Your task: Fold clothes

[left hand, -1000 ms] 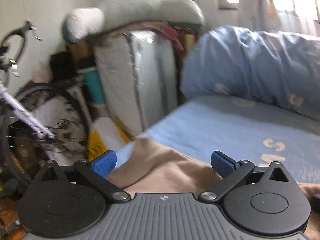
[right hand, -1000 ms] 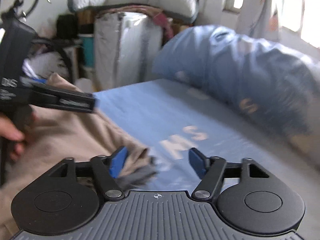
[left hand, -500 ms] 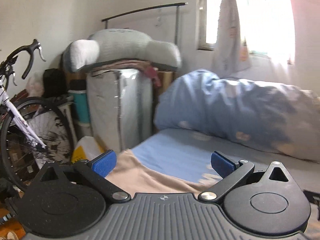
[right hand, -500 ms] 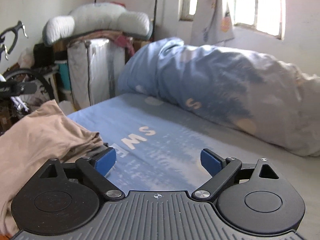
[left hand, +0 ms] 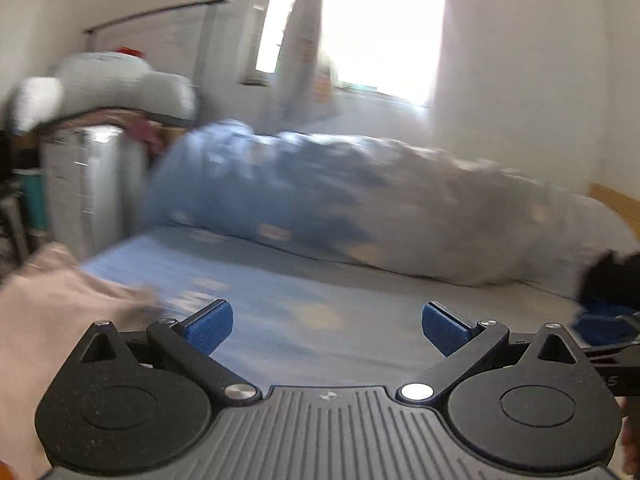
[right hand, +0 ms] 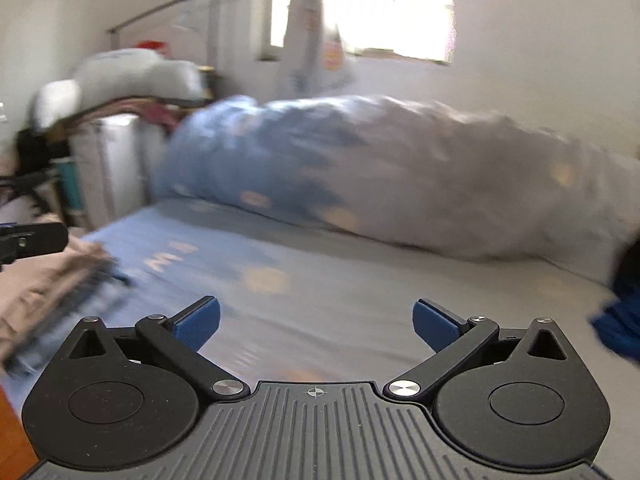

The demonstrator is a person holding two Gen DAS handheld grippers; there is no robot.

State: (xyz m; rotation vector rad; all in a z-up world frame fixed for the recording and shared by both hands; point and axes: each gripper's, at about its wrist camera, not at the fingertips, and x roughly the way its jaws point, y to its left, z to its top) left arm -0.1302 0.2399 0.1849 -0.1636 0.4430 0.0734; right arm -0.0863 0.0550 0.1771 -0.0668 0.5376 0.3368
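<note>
A beige garment (left hand: pixel 48 312) lies folded at the left end of the bed, also seen as the beige garment (right hand: pixel 40 280) at the left edge of the right wrist view. A dark blue garment (left hand: pixel 604 320) sits at the right end of the bed, and the same blue garment (right hand: pixel 618 320) shows at the right edge of the other view. My left gripper (left hand: pixel 327 326) is open with nothing between its blue pads, above the bare sheet. My right gripper (right hand: pixel 316 322) is open and empty too. Both views are blurred by motion.
A rolled blue and grey duvet (right hand: pixel 380 176) lies along the far side of the bed (right hand: pixel 320 280). A silver wrapped bundle (left hand: pixel 88 184) topped with a grey pillow (left hand: pixel 120 80) stands at the left. A bright window (left hand: pixel 380 24) is behind.
Both grippers have swung right, away from the beige garment, which slid to the left edge. The blue garment has come into view on the right. Both grippers stay open.
</note>
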